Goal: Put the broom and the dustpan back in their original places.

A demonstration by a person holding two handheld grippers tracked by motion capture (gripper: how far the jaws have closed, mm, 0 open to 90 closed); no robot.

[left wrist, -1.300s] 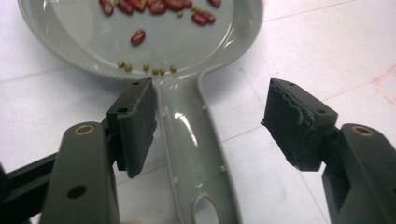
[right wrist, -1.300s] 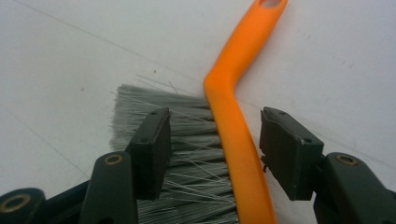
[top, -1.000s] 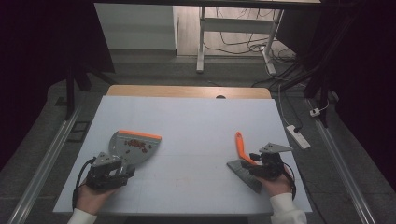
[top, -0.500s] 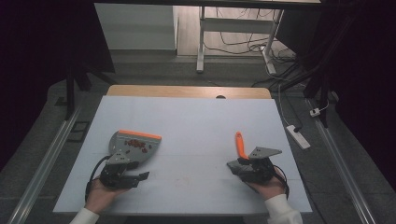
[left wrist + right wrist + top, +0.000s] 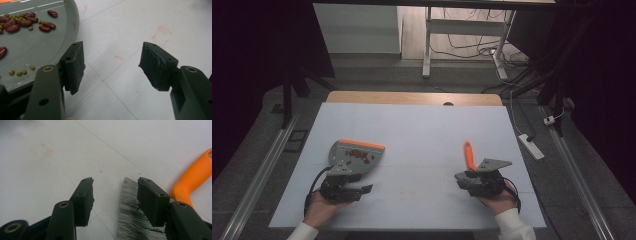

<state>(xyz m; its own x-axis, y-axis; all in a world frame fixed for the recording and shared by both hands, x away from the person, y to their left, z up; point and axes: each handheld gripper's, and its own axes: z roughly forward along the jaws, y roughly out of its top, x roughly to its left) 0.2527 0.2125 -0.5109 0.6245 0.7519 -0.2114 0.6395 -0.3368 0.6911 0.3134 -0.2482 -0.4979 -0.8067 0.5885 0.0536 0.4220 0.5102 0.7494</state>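
Near the surface's (image 5: 422, 125) front-left corner, dustpan (image 5: 354, 156) with beans (image 5: 23, 21), left tool (image 5: 111, 67) gaping empty beside its rim. Toward the front-right corner, brush (image 5: 192, 182) lying flat, right tool (image 5: 115, 200) wide, empty, bristles (image 5: 128, 215) between the jaws.

High view sits above your side, faces forward and down over whole desk (image 5: 422, 130). Left tool (image 5: 112, 67) camera rides low, close to desk, beside dustpan (image 5: 32, 47). Right tool (image 5: 115, 197) camera equally close, by brush (image 5: 192, 180). You find both spots in high view.
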